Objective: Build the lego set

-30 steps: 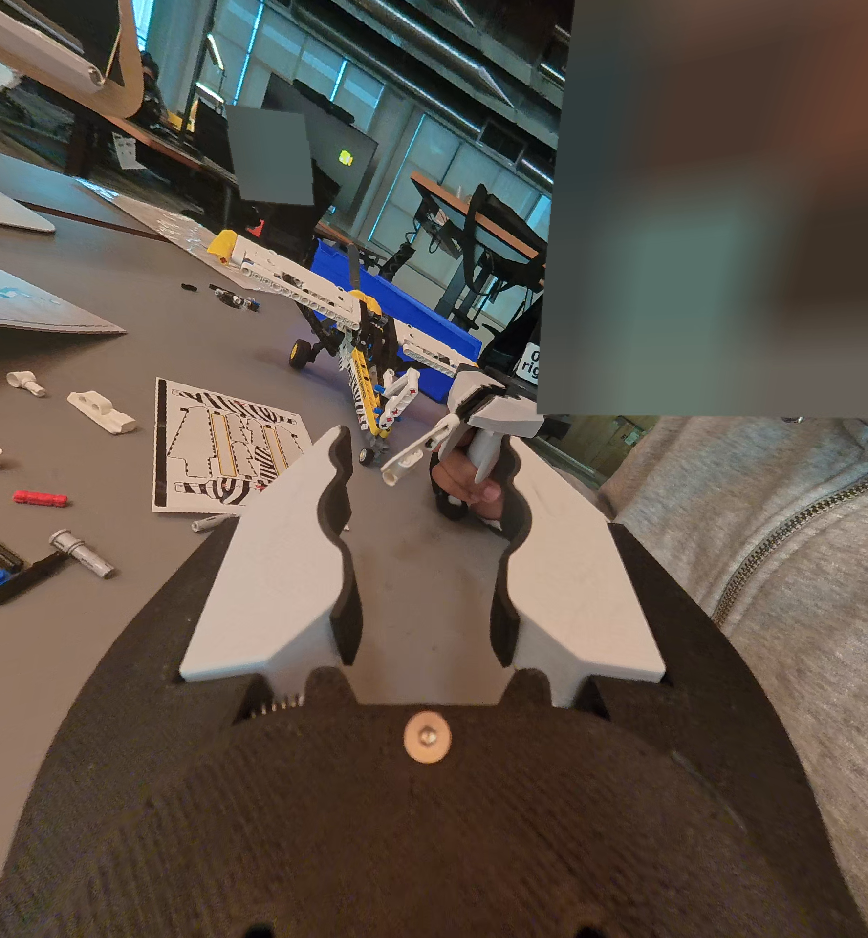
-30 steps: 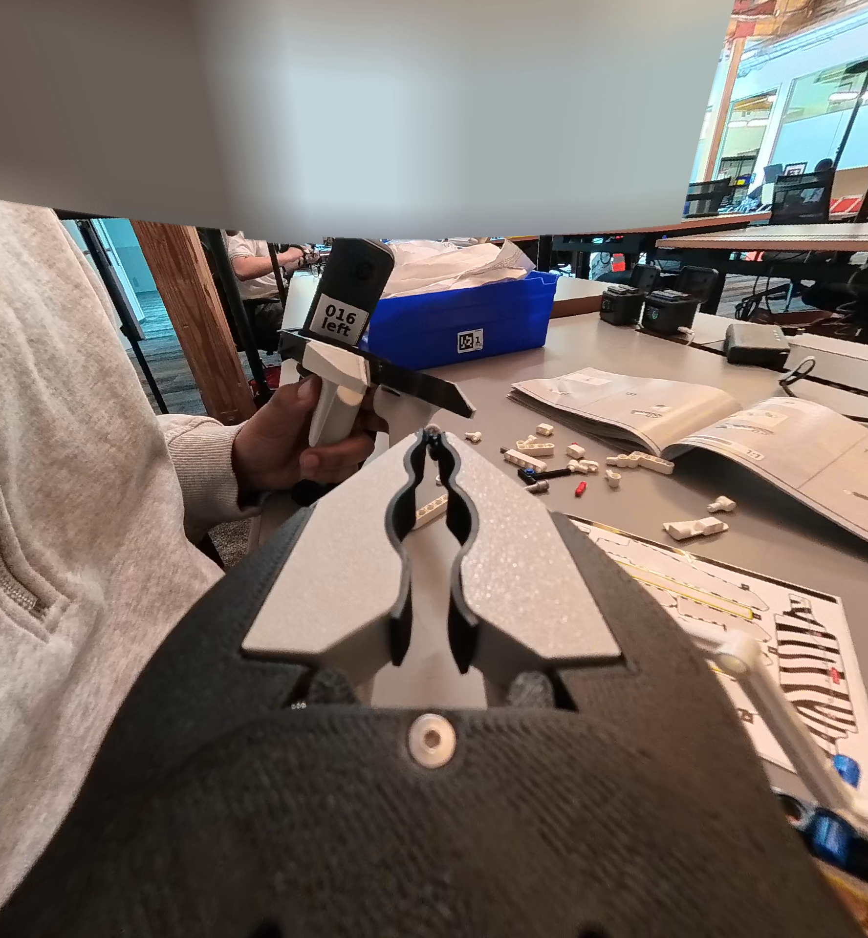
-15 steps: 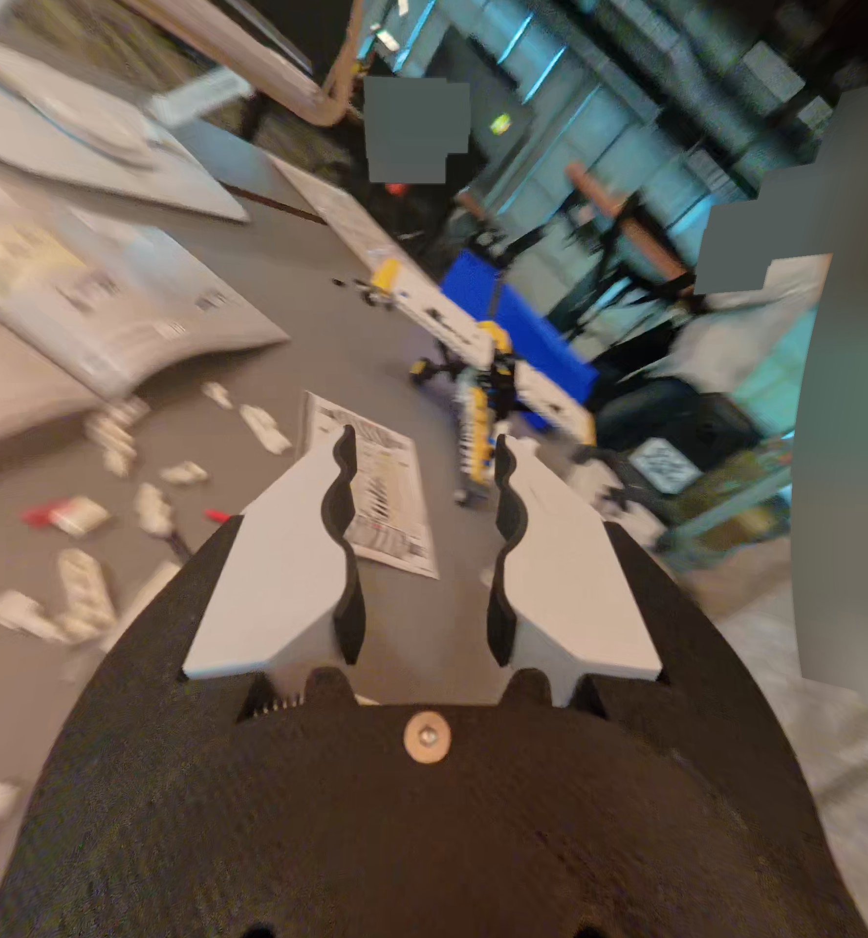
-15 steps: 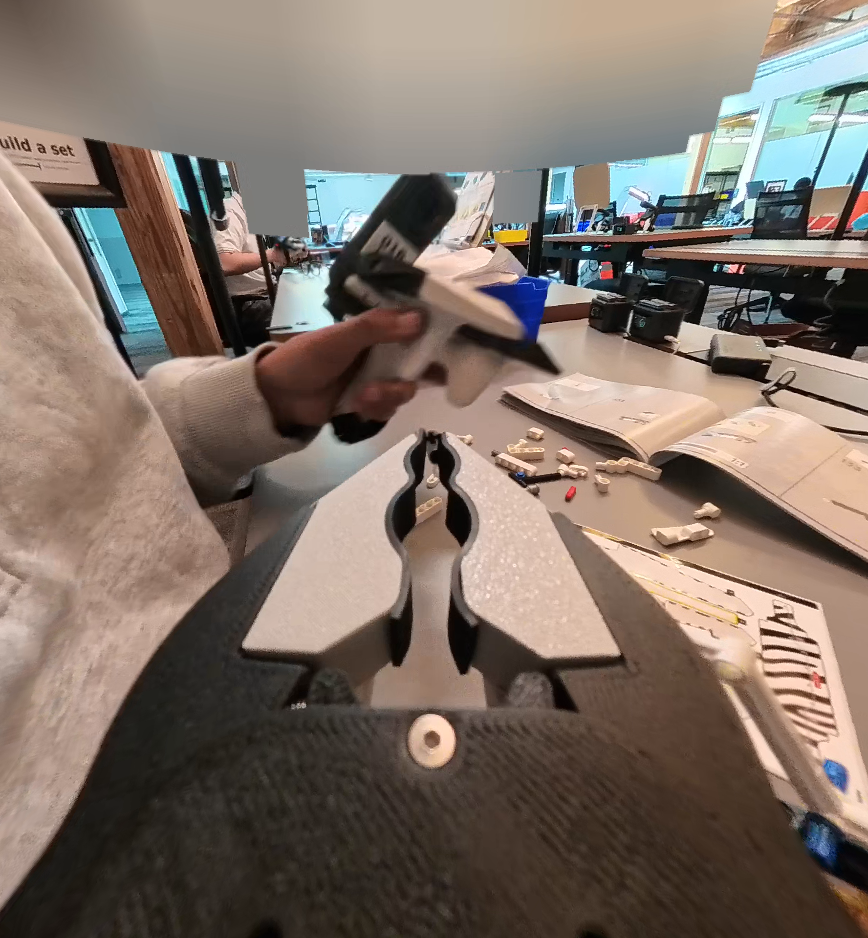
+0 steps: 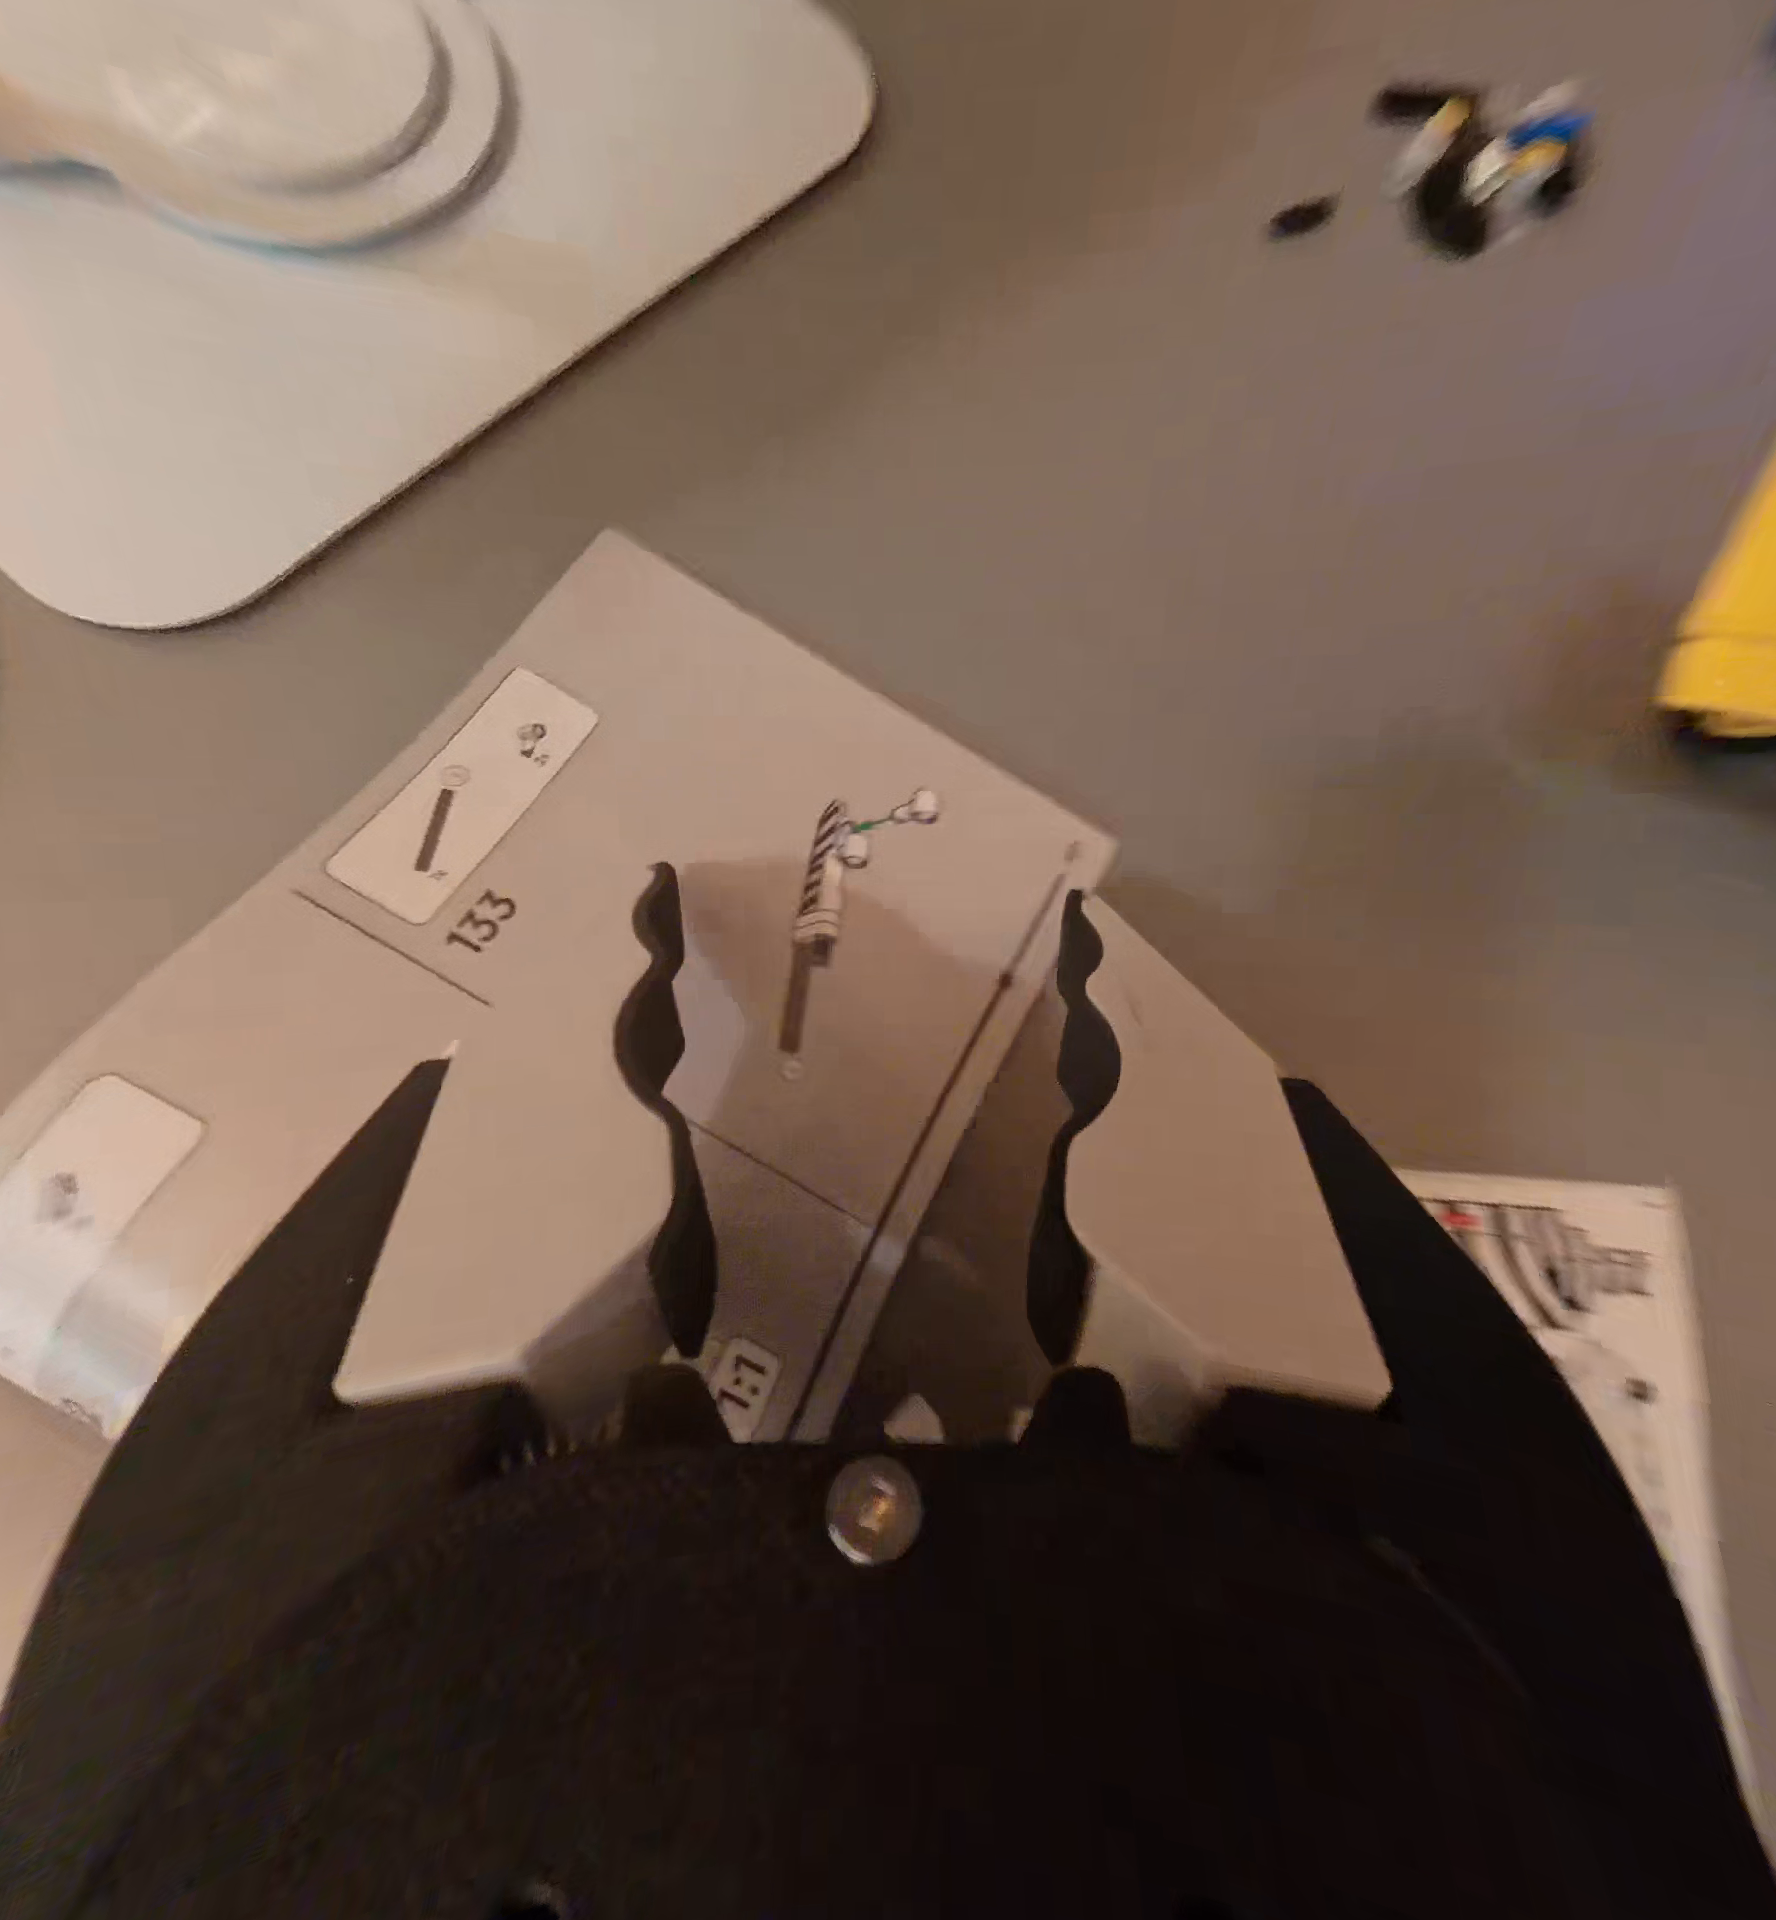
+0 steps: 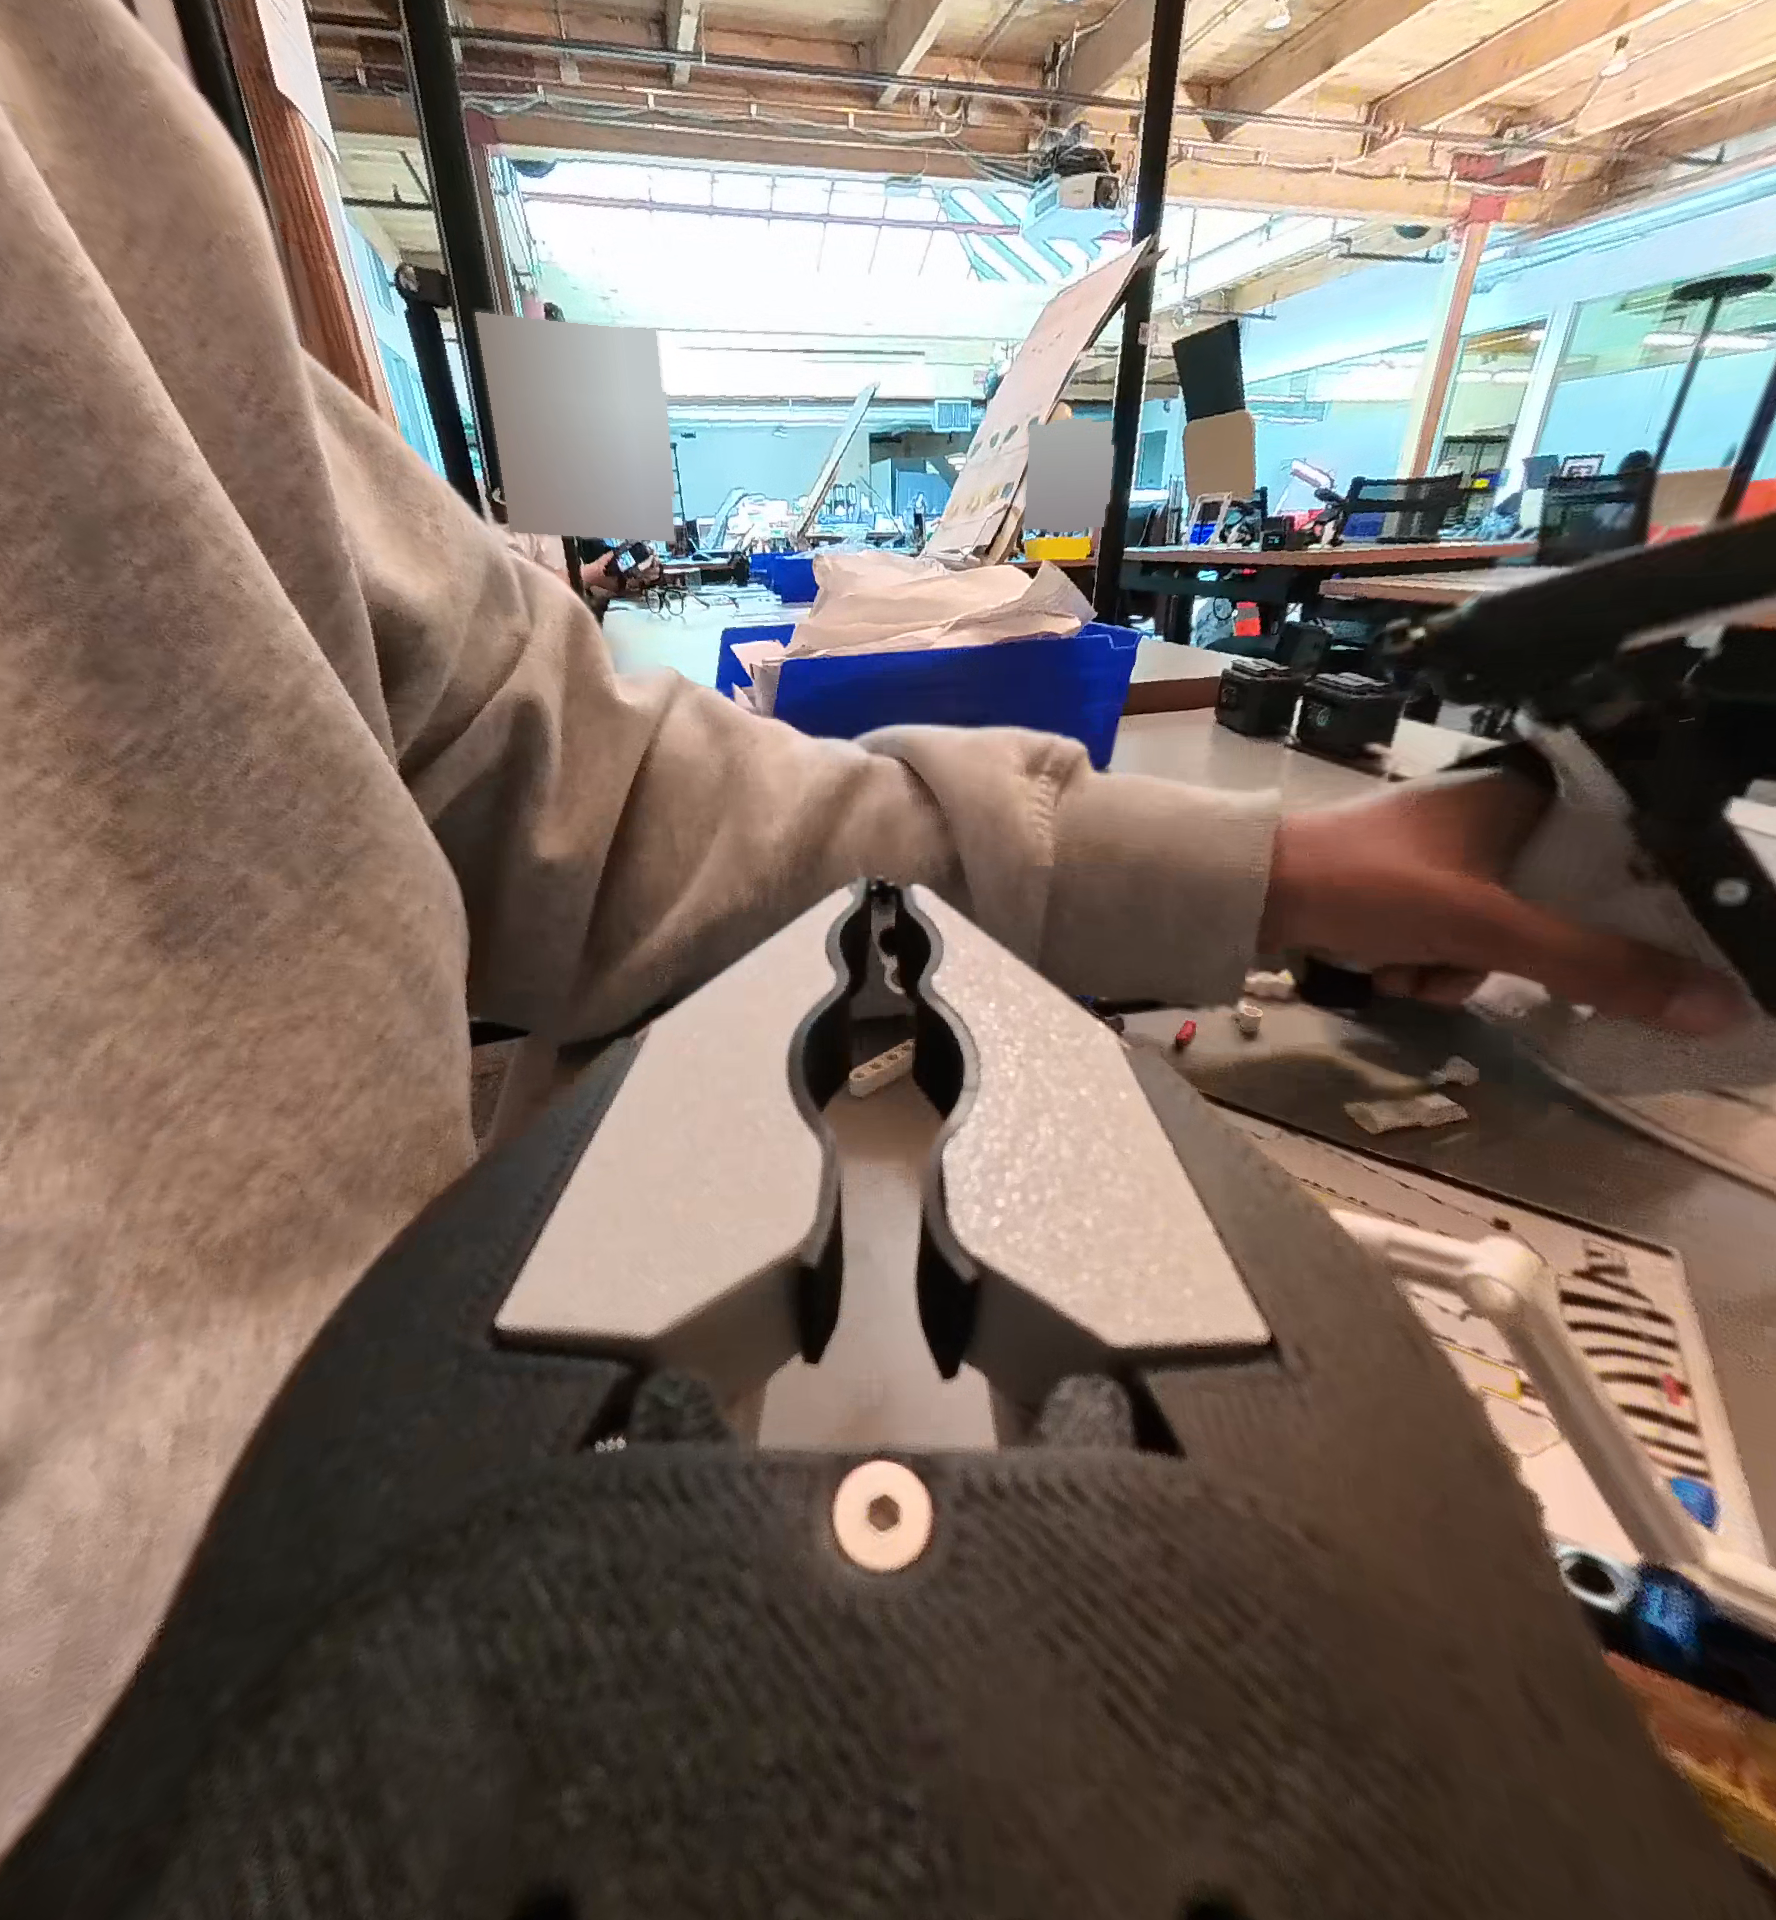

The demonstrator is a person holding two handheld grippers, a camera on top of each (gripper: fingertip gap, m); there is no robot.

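Note:
My left gripper (image 5: 863, 902) is open and empty. It points down over an open page of the instruction booklet (image 5: 551, 1039) on the grey table. A yellow end of the Lego model (image 5: 1767, 582) shows blurred at the right edge. My right gripper (image 6: 879, 896) is shut, low over the table near the person's sleeve; I cannot tell whether a small part sits between its tips. A white beam of the model (image 6: 1549, 1382) with a blue pin (image 6: 1684, 1621) lies at its lower right. In the right wrist view the left gripper (image 6: 1694, 727) reaches out to the right in a hand (image 6: 1435, 894).
A white monitor base (image 5: 292, 260) lies beyond the booklet. Small dark and blue parts (image 5: 1476, 166) lie at the far right. The striped sticker sheet (image 6: 1632, 1351) lies by the model. Loose white parts (image 6: 1403, 1112) and a red pin (image 6: 1185, 1034) lie under the hand. A blue bin (image 6: 957, 686) stands behind. One gripper's finger ends stand about 30 cm off the other's.
My left gripper has swung away from the model and tipped down over the booklet, staying open. In the right wrist view the arm now stretches across to the right. The right gripper stays shut.

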